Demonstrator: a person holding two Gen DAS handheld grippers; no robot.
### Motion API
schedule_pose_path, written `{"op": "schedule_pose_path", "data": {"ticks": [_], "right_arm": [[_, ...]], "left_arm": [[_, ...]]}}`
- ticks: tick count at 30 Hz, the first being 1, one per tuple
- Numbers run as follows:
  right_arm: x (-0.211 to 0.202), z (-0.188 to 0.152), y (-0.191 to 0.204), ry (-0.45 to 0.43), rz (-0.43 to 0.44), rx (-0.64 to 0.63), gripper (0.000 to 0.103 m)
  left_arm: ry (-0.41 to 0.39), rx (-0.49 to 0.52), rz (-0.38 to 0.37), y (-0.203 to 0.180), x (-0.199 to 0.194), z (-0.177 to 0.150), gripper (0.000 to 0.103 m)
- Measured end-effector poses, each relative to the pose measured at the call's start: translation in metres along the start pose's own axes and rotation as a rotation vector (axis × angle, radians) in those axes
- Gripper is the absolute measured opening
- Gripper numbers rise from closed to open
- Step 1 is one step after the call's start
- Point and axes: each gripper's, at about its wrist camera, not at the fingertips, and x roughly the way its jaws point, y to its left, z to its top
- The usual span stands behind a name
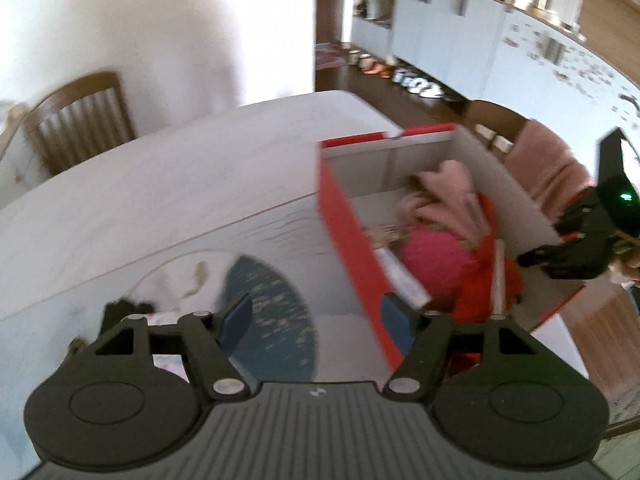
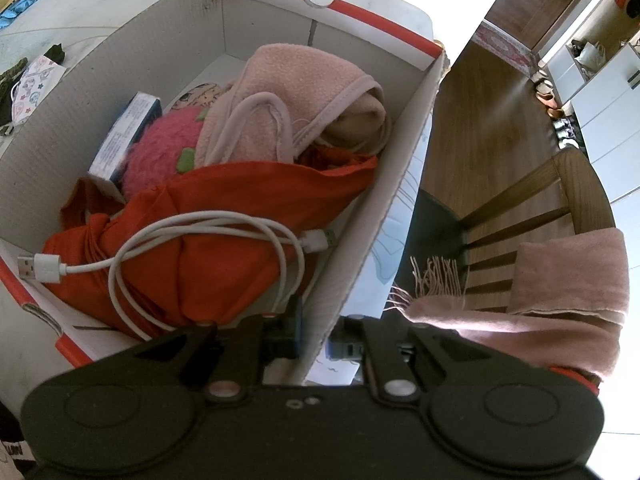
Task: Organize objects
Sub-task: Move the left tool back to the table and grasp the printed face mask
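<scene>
Left wrist view: the left gripper [image 1: 316, 320] hangs above the white table [image 1: 160, 200] with its blue-padded fingers [image 1: 236, 320] standing well apart and nothing between them. Below the gap lies a dark blue patterned patch [image 1: 272, 312] on the table's surface. To the right stands the red cardboard box [image 1: 348, 240], open at the top, its near left wall just beside the right finger. Inside it, blurred, lie a pink fleece cloth [image 1: 444, 188], a pink plush toy [image 1: 432, 256] and an orange cloth [image 1: 480, 280]. The right gripper [image 1: 576, 240] shows at the box's right rim. A wooden chair [image 1: 76, 124] stands at the table's far left side.

Right wrist view: the right gripper [image 2: 316, 340] is clamped on the right wall of the red cardboard box [image 2: 360, 248], one finger inside the box and one outside, the jaws nearly together on the card. In the box, the orange cloth [image 2: 224, 240] fills the near end, with a white USB cable [image 2: 168, 240] coiled on top of it. Farther in lie the pink plush toy [image 2: 160, 152], a small blue and white carton [image 2: 128, 132] against the left wall, and the pink fleece cloth [image 2: 288, 108] at the far right. Right of the box, a pink fringed scarf [image 2: 540, 300] hangs over a wooden chair [image 2: 560, 200]. A patterned face mask [image 2: 36, 84] lies on the table to the left, outside the box.
</scene>
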Motion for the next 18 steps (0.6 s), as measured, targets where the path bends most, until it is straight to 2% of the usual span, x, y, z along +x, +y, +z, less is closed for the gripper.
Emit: {"op": "schedule_pose_path", "data": {"ticks": [6,14,18], "right_arm": [[0.001,0.001,0.001,0.005,0.000,-0.004,0.009],[0.002,0.002,0.001,0.009,-0.002,0.003,0.010],[0.003,0.003,0.002,0.013,-0.007,0.009,0.010]], "left_arm": [[0.013,-0.105,0.077,0.042,0.004,-0.016,0.082],[0.079,-0.268,0.141,0.098,0.029,-0.039,0.082],[0.111,-0.297,0.199,0.118,0.044,-0.048,0.082]]}}
